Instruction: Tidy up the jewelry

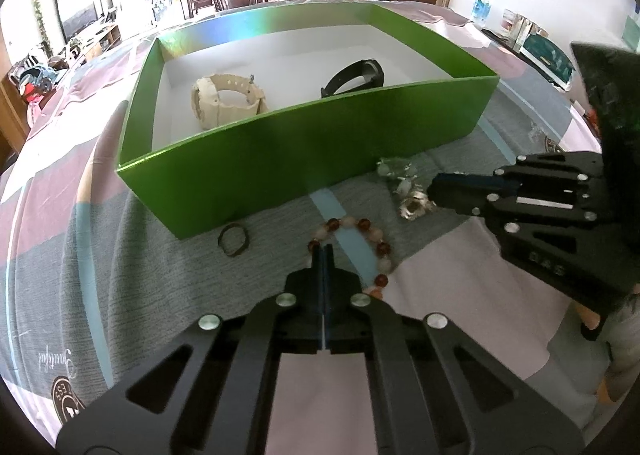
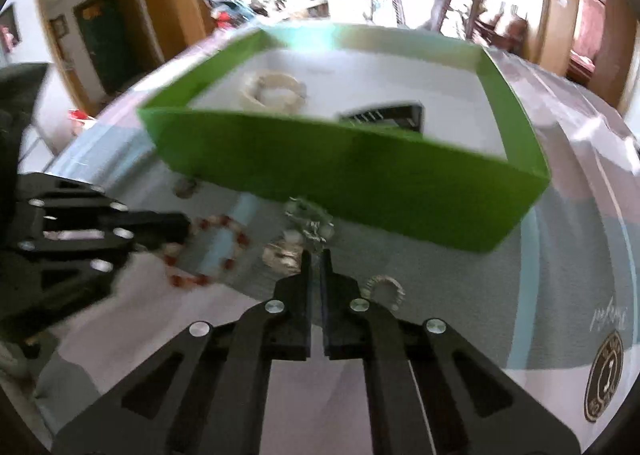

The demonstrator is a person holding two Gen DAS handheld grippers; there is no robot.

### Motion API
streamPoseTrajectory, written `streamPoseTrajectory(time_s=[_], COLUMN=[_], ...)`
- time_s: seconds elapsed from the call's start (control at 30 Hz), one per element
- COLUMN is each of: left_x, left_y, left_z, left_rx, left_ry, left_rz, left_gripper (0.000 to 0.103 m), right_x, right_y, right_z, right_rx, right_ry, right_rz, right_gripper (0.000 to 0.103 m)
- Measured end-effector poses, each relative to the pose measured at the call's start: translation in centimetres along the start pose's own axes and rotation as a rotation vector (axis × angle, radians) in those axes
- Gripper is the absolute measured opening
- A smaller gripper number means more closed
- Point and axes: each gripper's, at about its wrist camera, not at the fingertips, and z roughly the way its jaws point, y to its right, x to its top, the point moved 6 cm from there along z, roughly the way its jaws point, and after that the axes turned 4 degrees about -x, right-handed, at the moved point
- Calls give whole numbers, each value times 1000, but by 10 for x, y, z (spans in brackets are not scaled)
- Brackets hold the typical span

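Nearest in the left wrist view, the left gripper (image 1: 325, 251) has its jaws clenched flat together over the near arc of a red-and-white bead bracelet (image 1: 362, 243) that lies on the cloth-covered counter (image 1: 100, 275); whether a bead or its cord is pinched I cannot tell. Just left of it a thin dark ring (image 1: 234, 239) lies loose, almost against the near wall of the green box.

To the right, the right gripper (image 2: 316, 257) points down at a tangle of silvery jewelry (image 2: 308, 225) with a pale ring-shaped piece (image 2: 282, 257) beside it. Its jaws are clenched to a narrow slit. A fine strand of the tangle seems to run between the tips, but blur keeps me from saying it is gripped. Another small silver ring (image 2: 384, 289) lies just right of those jaws.

Beyond stands the green box (image 1: 320, 159), near the middle of the counter. Inside, a cream watch (image 1: 228, 99) and a black watch (image 1: 354, 79) already rest on its white floor.

By my reckoning the job is partly done: two pieces are stowed, while the bracelet, the rings and the silver tangle remain outside along the box's near wall.
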Motion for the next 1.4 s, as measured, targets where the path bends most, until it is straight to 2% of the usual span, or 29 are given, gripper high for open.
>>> streamPoseTrajectory(time_s=[0.1,0.17,0.2,0.23,0.3,0.37,0.5,0.57,0.7,0.8,1.0,1.1,1.27,1.33,1.37,1.4], left_x=[0,0,0,0,1,1,-4,-8,-7,-4,-4,1,-4,-4,-4,-3], left_y=[-1,-1,-1,-2,-2,-1,9,11,4,-3,-1,-4,-10,-9,-9,-10], left_z=[0,-1,-1,-1,-3,-4,-1,5,5,3,2,-5,6,5,5,4], left_rx=[1,2,2,1,-2,-8,-22,-10,1,2,7,12,49,54,51,54], left_ry=[-2,0,1,2,7,10,-15,-40,-37,-27,-19,17,-35,-31,-31,-29], left_rz=[-2,-5,-6,-7,-9,-6,44,57,25,-4,1,-7,-9,-2,-3,-6], left_gripper=[1,1,1,1,1,1,12,12,14,19,21,29,30,27,24,12], right_x=[0,1,1,3,5,7,6,3,0,0,0,-1,-1,0,1,2], right_y=[5,4,4,4,3,-1,-11,-15,-20,-22,-21,-22,-20,-19,-19,-19], right_z=[-1,-2,-5,-7,-13,-18,-18,-15,-6,-1,-5,-5,-5,-7,-8,-9], right_rx=[17,43,59,61,49,54,47,43,43,49,56,53,59,61,62,62], right_ry=[-12,-26,-23,-14,15,38,46,44,26,21,39,41,39,43,47,51], right_rz=[18,30,36,36,28,13,-26,-41,-65,-65,-54,-58,-53,-48,-47,-46], right_gripper=[5,13,25,41,52,52,52,51,43,29,23,23,22,22,22,22])
